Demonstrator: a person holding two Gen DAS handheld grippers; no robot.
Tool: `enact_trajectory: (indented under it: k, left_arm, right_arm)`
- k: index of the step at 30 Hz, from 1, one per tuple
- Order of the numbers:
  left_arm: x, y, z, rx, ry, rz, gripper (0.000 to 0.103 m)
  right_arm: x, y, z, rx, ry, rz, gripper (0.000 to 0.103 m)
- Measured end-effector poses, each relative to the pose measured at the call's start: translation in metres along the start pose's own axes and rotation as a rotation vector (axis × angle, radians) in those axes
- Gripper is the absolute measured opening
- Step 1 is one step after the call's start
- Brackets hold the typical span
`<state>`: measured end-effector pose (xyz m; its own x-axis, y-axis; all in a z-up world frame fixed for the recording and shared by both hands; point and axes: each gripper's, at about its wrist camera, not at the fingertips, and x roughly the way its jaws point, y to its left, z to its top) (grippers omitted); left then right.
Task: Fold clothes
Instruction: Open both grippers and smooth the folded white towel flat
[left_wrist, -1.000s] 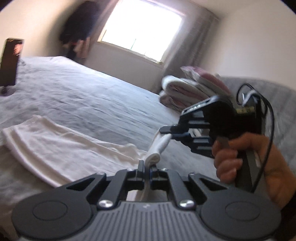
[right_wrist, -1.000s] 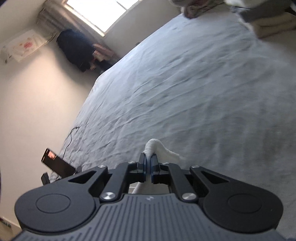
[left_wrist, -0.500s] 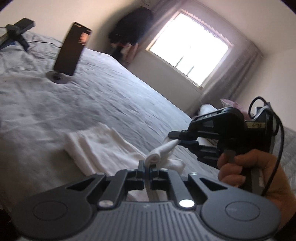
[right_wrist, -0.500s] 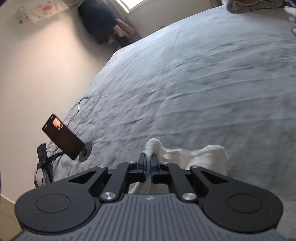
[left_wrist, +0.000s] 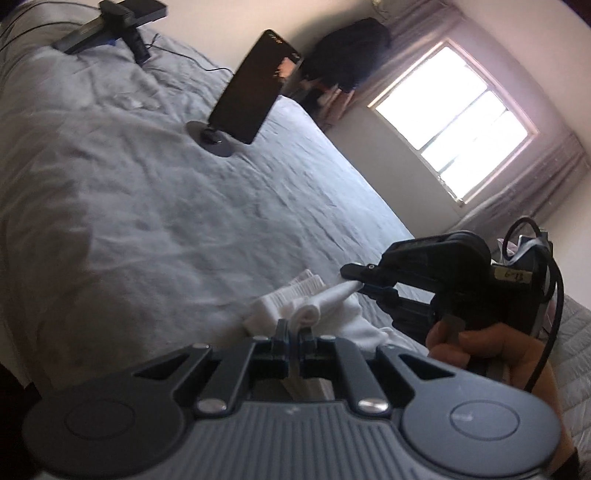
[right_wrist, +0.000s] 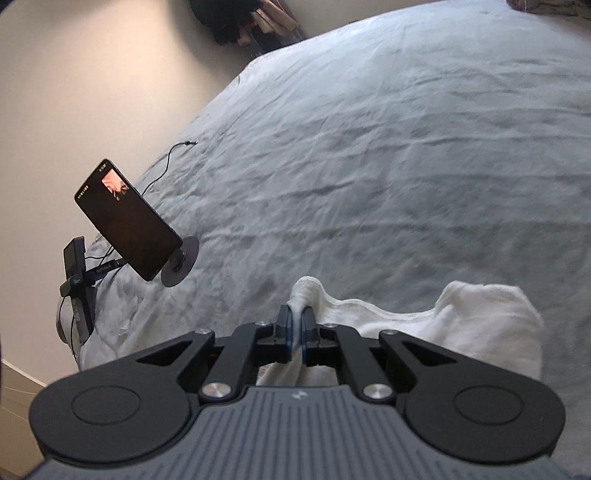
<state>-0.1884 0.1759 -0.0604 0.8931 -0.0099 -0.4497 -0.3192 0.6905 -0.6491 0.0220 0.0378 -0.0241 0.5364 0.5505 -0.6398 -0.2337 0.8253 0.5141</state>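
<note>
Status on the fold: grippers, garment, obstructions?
Left gripper and right gripper both shut on white garment. Garment bunched over grey bed. Phone on stand off to one side.

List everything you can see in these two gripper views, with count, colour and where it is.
white garment: one, white, on the bed, pinched at two spots
bed cover: one, grey, wrinkled
phone: one, black, tilted on a round stand at the bed's edge
small tripod device: one, black, beside the phone
cable: one, black, on the cover
window: one, bright, far wall
left gripper: black, shut on garment
right gripper: black, shut on garment
hand: one, holding right gripper
</note>
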Motion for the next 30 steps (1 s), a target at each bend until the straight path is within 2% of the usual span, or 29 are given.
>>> enact_trajectory:
  k: [3, 6, 8, 9, 10, 16, 22, 25, 27, 30]
  left_arm:
    - [-0.002, -0.001, 0.0, 0.02, -0.015, 0.007, 0.005]
    - [-0.006, -0.004, 0.001, 0.037, -0.029, -0.001, 0.006]
    - [-0.009, -0.006, 0.001, 0.045, -0.044, -0.011, 0.011]
    - [-0.011, -0.009, 0.001, 0.056, -0.055, -0.014, 0.017]
    - [-0.012, -0.012, 0.002, 0.067, -0.067, -0.018, 0.022]
    - [-0.016, -0.03, 0.005, 0.168, -0.119, -0.031, 0.029]
    - [-0.004, -0.05, 0.024, 0.251, -0.117, -0.021, 0.028]
    - [0.011, -0.064, 0.034, 0.36, -0.059, -0.024, 0.027]
    - [0.027, -0.071, 0.039, 0.435, 0.023, -0.038, 0.027]
    - [0.055, -0.082, 0.041, 0.558, 0.152, -0.07, 0.015]
  right_arm:
    - [0.004, 0.001, 0.0, -0.004, -0.002, 0.005, 0.007]
    - [0.001, -0.003, 0.001, 0.015, 0.0, 0.028, 0.018]
    - [-0.007, -0.008, 0.003, 0.021, -0.002, 0.034, 0.031]
    - [-0.013, -0.01, 0.003, 0.018, -0.008, 0.033, 0.047]
    - [-0.021, -0.013, 0.004, 0.006, -0.022, 0.026, 0.051]
    - [-0.065, -0.037, -0.003, -0.108, -0.071, -0.089, 0.051]
    - [-0.081, -0.053, -0.028, -0.226, -0.109, -0.131, 0.051]
    - [-0.085, -0.052, -0.042, -0.31, -0.146, -0.109, 0.051]
    - [-0.086, -0.049, -0.05, -0.375, -0.186, -0.088, 0.051]
    - [-0.081, -0.045, -0.057, -0.501, -0.206, -0.07, 0.048]
